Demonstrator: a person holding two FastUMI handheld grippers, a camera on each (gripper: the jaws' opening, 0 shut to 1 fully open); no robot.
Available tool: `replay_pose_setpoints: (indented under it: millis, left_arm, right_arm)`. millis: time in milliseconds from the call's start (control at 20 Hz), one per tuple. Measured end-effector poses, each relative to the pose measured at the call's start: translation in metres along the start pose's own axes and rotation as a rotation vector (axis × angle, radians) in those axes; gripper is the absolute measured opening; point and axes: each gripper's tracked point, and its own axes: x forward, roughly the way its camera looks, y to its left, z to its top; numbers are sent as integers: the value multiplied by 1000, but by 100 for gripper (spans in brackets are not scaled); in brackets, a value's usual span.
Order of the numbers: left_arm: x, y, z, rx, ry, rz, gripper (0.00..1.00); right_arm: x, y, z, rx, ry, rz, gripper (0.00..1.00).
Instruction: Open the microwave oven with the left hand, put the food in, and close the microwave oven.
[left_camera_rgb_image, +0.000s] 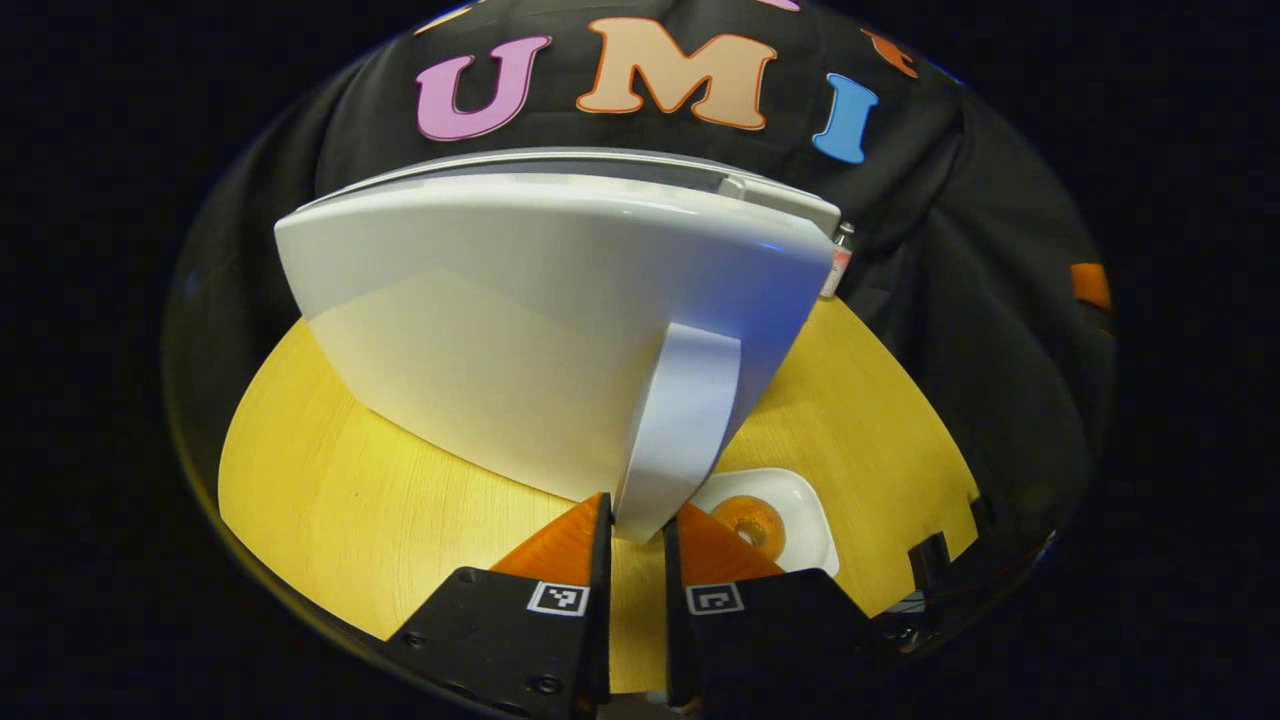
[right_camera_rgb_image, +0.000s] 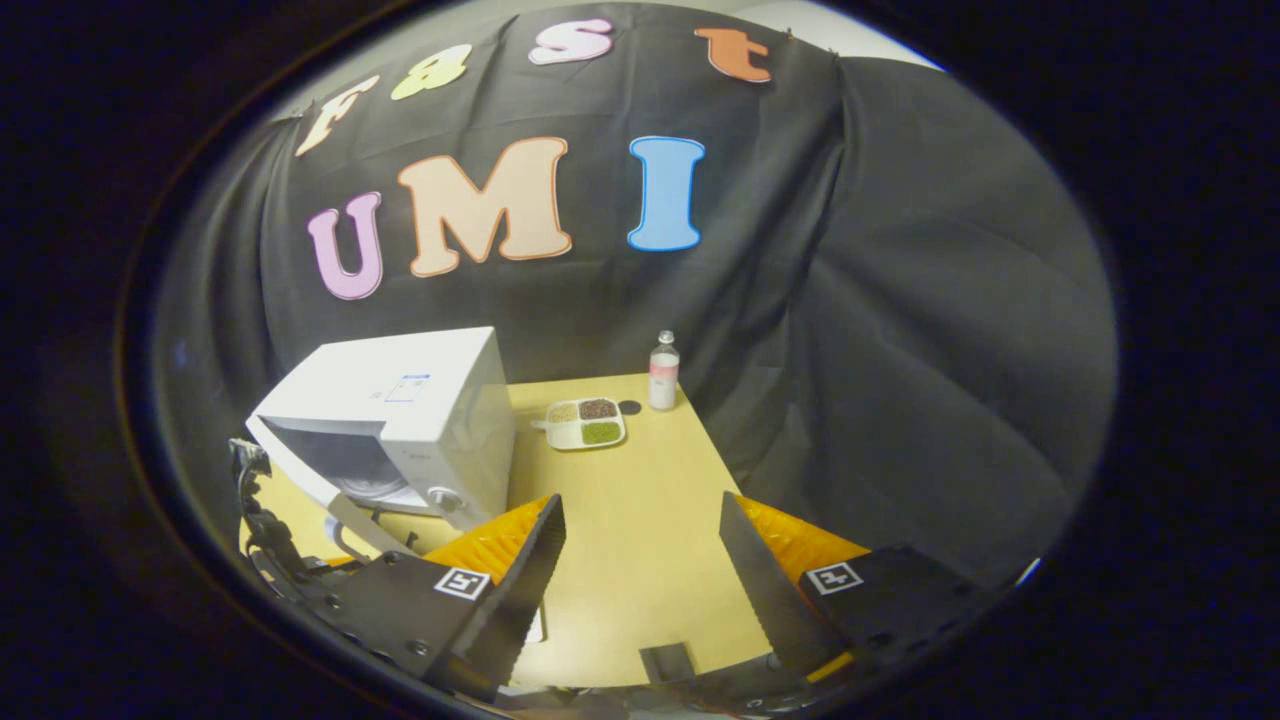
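Observation:
The white microwave (left_camera_rgb_image: 520, 300) stands on the yellow wooden table (left_camera_rgb_image: 340, 480). Its door handle (left_camera_rgb_image: 685, 410) runs down the door's right side. My left gripper (left_camera_rgb_image: 638, 528) is shut on the handle's lower end, one finger on each side. The door looks slightly ajar. To the right of the fingers, a ring-shaped pastry (left_camera_rgb_image: 750, 522) lies on a white plate (left_camera_rgb_image: 805, 515). In the right gripper view the microwave (right_camera_rgb_image: 400, 400) sits at the left, with the handle (right_camera_rgb_image: 352, 522) low on its front. My right gripper (right_camera_rgb_image: 645, 575) hangs open over the table, holding nothing.
A divided white tray (right_camera_rgb_image: 587, 422) with grains and a small bottle (right_camera_rgb_image: 663, 372) stand at the table's far edge (right_camera_rgb_image: 600, 385), right of the microwave. The bottle (left_camera_rgb_image: 838, 262) also peeks out behind the door. Black cloth surrounds the table.

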Motion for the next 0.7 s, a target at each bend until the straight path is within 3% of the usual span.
replay_pose_setpoints:
  millis: [350, 400, 450, 500, 600, 650, 700]
  left_arm:
    - [-18, 9, -13, -63, 7, 17, 25]
    - [-21, 11, -15, -70, 8, 21, 25]
    - [-25, 13, -18, -75, 7, 26, 28]
    - [-28, 18, -21, -74, 3, 39, 28]
    - [-36, 31, -24, -69, 3, 74, 39]
    - [-40, 33, -25, -68, 5, 74, 53]
    - [-46, 38, -25, -69, 5, 79, 56]
  right_arm:
    - [-4, 12, -14, 11, 26, 41, 93]
    - [-4, 14, -17, 9, 29, 47, 99]
    - [-4, 16, -18, 7, 32, 54, 92]
    - [-3, 19, -21, 7, 37, 62, 93]
    - [-1, 26, -25, 10, 49, 85, 93]
    - [0, 30, -27, 11, 56, 99, 98]
    - [1, 35, -30, 10, 63, 113, 93]
